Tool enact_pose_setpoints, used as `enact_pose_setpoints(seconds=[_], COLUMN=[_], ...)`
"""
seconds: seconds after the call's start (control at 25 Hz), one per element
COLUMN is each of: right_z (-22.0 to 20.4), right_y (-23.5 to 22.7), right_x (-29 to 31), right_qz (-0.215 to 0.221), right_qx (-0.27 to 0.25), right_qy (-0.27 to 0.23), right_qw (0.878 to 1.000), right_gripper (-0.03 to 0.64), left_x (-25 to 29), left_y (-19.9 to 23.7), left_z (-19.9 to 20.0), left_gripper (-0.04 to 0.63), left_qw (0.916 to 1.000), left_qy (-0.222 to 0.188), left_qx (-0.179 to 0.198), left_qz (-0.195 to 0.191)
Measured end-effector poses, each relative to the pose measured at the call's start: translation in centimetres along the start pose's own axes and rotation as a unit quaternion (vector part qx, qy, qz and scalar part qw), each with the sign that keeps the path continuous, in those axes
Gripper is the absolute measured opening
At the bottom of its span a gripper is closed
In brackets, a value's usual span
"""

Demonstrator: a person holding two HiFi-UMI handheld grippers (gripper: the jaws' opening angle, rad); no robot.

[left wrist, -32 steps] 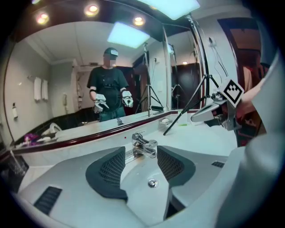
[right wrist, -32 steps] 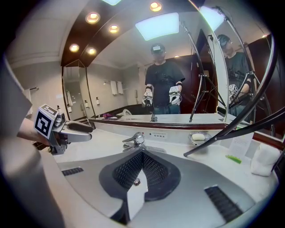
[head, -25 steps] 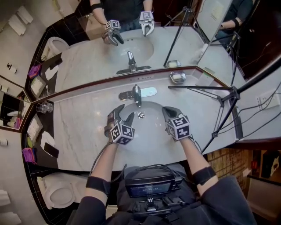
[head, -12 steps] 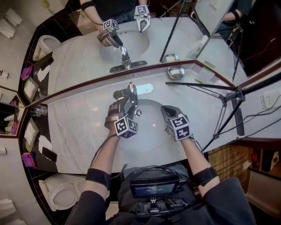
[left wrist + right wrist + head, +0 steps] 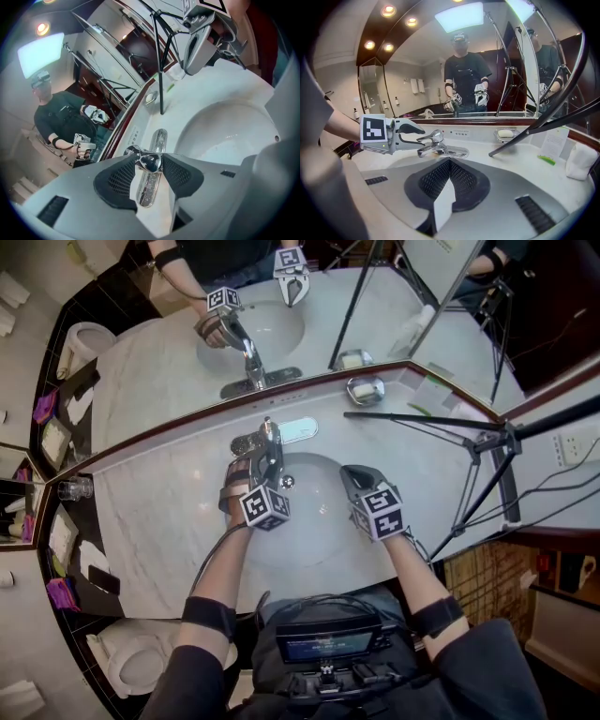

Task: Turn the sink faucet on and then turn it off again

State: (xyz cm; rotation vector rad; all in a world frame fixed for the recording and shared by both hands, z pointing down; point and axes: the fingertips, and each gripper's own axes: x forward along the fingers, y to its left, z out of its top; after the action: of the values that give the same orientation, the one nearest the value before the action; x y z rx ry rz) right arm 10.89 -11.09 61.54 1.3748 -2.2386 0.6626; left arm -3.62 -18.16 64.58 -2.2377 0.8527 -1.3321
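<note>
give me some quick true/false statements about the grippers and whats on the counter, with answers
The left gripper is empty. False: its jaws, which have just been closing, clamp the faucet handle.
The right gripper is shut with nothing between its jaws. True.
The right gripper is holding the spout. False: it hangs over the sink basin.
A soap dish sits on the counter by the mirror. True.

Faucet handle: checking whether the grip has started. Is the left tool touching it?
Touching. In the left gripper view the left tool has just been closing its jaws round the faucet handle; both pads meet its chrome end, no gap.
</note>
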Motion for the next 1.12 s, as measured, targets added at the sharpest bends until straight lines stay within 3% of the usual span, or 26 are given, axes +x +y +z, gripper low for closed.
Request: enact_pose_setpoints(seconds=[0.32, 0.6, 1.12], right_z=[-0.5, -0.8, -0.5], right_y=[-0.8, -0.4, 0.1], right_x=[0.0, 0.5, 1.1], right_qz=[-0.004, 0.002, 0.010], right_qx=[0.009, 0.012, 0.010], right_qy=[0.001, 0.004, 0.006], right_qw=[1.000, 1.000, 1.000], right_gripper=[0.020, 0.020, 0.020], left_x=[1.0, 1.9, 2.5], left_y=[0.9, 0.3, 3.3], left_z=[0.5, 0.0, 1.2], left_gripper=[0.123, 0.124, 0.121], left_qw=[0.9999, 0.9997, 0.9981], left_qy=[0.000, -0.007, -0.021], left_qx=[-0.012, -0.004, -0.049], left_qz=[0.004, -0.024, -0.032])
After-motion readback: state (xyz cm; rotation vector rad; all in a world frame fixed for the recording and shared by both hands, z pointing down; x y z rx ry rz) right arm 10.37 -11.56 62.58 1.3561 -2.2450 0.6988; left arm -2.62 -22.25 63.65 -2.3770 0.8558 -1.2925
